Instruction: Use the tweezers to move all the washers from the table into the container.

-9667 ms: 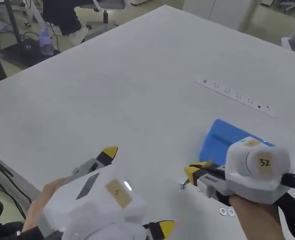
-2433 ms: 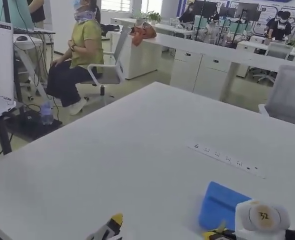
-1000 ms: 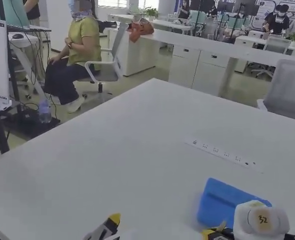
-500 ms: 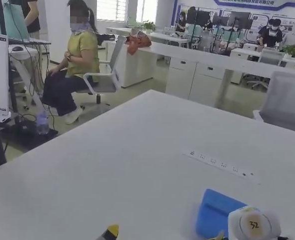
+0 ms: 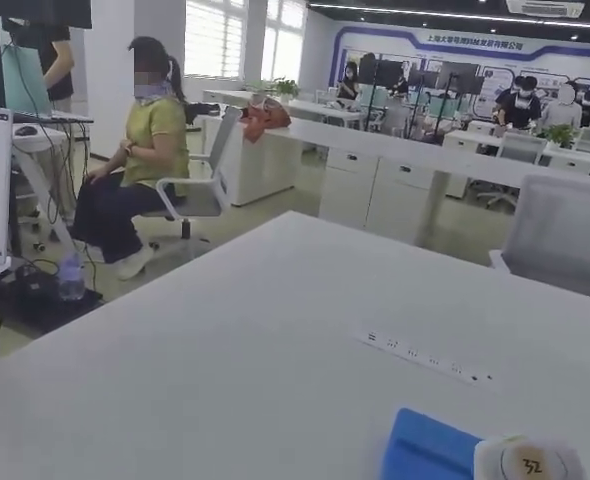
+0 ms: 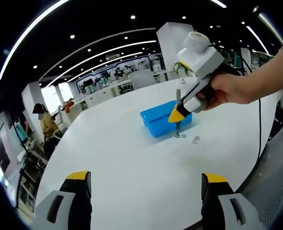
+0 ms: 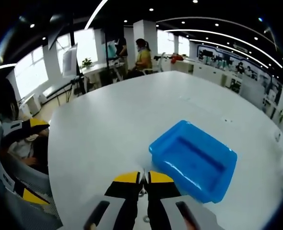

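Blue rectangular plastic container (image 6: 161,119) sits open side up on the white table (image 6: 108,158). Two small metal ring washers (image 6: 195,140) lie on the table just beside it, at its 5 o'clock in the left gripper view. The right gripper (image 6: 178,114) is clamped on thin metal tweezers (image 6: 178,128), tips down at the table near the washers. The left gripper (image 6: 146,184) hangs empty, jaws wide apart.

Container (image 7: 194,160) right of jaws was bright blue. Worktop (image 7: 108,120) was plain white. Jaws were yellow-tipped. Washers (image 6: 195,140) were silvery. Tweezers (image 6: 178,96) between right jaws were grey.
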The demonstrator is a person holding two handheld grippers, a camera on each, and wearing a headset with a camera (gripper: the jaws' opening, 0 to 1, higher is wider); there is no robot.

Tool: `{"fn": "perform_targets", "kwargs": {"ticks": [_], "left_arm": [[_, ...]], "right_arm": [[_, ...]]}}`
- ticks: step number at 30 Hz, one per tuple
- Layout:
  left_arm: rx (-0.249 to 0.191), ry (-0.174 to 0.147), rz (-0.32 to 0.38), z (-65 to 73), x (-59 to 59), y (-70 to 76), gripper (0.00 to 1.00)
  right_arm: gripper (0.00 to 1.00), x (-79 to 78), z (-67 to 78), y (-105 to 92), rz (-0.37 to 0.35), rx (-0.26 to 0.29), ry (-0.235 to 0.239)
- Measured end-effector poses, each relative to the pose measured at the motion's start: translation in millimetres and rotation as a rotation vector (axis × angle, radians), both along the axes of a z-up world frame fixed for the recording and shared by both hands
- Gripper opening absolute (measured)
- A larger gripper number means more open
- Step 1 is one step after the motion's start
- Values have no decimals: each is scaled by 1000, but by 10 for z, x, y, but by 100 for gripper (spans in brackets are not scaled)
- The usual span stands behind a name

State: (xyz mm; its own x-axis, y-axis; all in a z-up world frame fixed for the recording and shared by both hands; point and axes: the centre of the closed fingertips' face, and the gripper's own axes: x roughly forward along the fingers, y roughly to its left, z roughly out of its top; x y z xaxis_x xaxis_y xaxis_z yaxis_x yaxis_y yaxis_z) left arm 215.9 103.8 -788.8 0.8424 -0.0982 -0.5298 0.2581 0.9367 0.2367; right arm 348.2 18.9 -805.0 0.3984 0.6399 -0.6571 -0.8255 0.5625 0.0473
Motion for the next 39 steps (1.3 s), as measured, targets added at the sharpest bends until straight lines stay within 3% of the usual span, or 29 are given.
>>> {"fn": "perform_targets", "kwargs": {"ticks": [6, 15, 20, 27, 37, 38, 39], "left_arm": [[-21, -14, -6, 31, 2, -23, 99], [-17, -19, 1, 36, 7, -5, 99], [-12, -20, -1, 36, 5, -6, 99], [-11, -18, 1, 40, 6, -2, 98], [-10, -34, 2, 71, 10, -4, 98], [-12, -32, 1, 70, 9, -8, 98], [-15, -29, -4, 65, 7, -18, 98]], "right_arm": [[2, 37, 141, -35, 2, 5, -30], [2, 153, 307, -38, -11, 18, -68], [2, 333, 341, -31, -29, 26, -82], [2, 493, 347, -19, -57, 32, -83], [2, 620, 207, -57, -96, 18, -66], [2, 673, 238, -31, -108, 50, -75], [2, 698, 210, -41, -119, 45, -50]]}}
